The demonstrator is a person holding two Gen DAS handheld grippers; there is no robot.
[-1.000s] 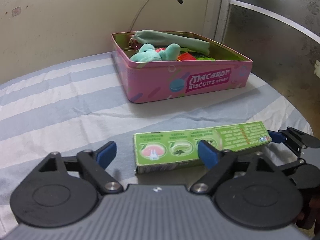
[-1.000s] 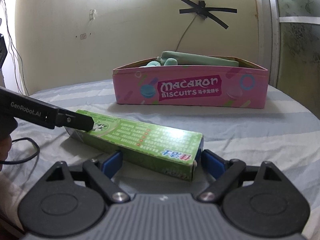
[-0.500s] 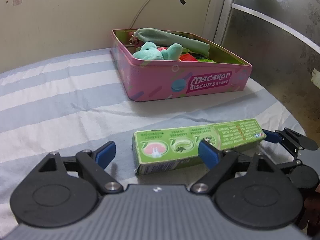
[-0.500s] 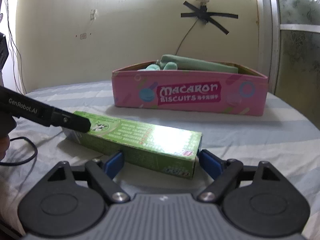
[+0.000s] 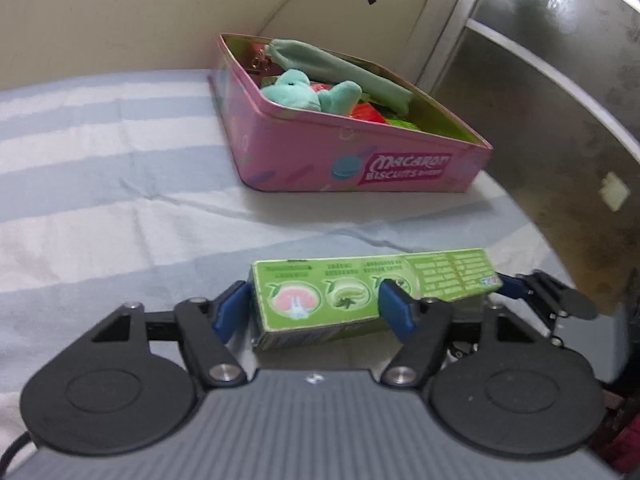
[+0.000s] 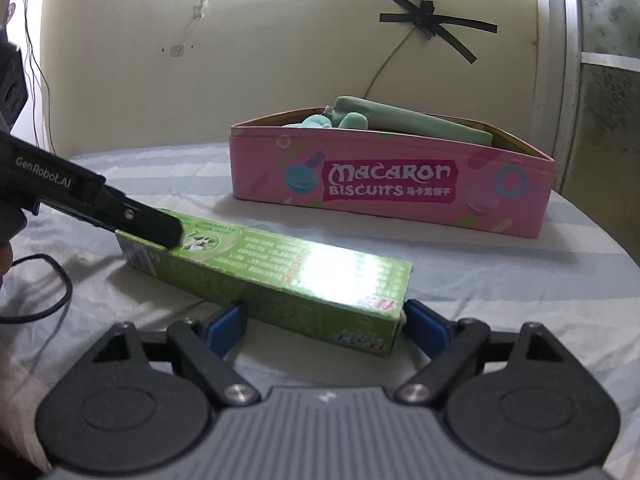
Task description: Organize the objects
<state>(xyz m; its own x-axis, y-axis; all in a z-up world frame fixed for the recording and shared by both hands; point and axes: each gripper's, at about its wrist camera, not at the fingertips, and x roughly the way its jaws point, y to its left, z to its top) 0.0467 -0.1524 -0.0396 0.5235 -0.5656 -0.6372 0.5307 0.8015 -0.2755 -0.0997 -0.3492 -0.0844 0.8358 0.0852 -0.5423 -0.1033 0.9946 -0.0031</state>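
A long green carton [image 5: 360, 280] lies flat on the striped cloth, short of the pink Macaron biscuit tin [image 5: 300, 160]. My left gripper [image 5: 313, 310] has its jaws closing about the carton's left end. One blue pad sits at the end face, the other in front of the long side, and no firm press shows. In the right wrist view the carton [image 6: 280, 272] runs back to the left, with a left gripper finger [image 6: 132, 216] over its far end. My right gripper [image 6: 325, 322] straddles the near end, its jaws opening slightly. The tin [image 6: 384, 184] holds a teal plush toy [image 5: 296, 90] and a green pouch [image 5: 348, 70].
The striped cloth [image 5: 100, 160] covers a round table whose edge curves away on the right. A metal door frame [image 5: 452, 32] and dark glass stand beyond it. A black cable [image 6: 52, 300] lies on the cloth at the left. A cream wall with a taped cord rises behind the tin.
The left gripper's jaws have drawn in around the carton's left end, and its view has rolled a little. The right gripper and the carton have hardly moved.
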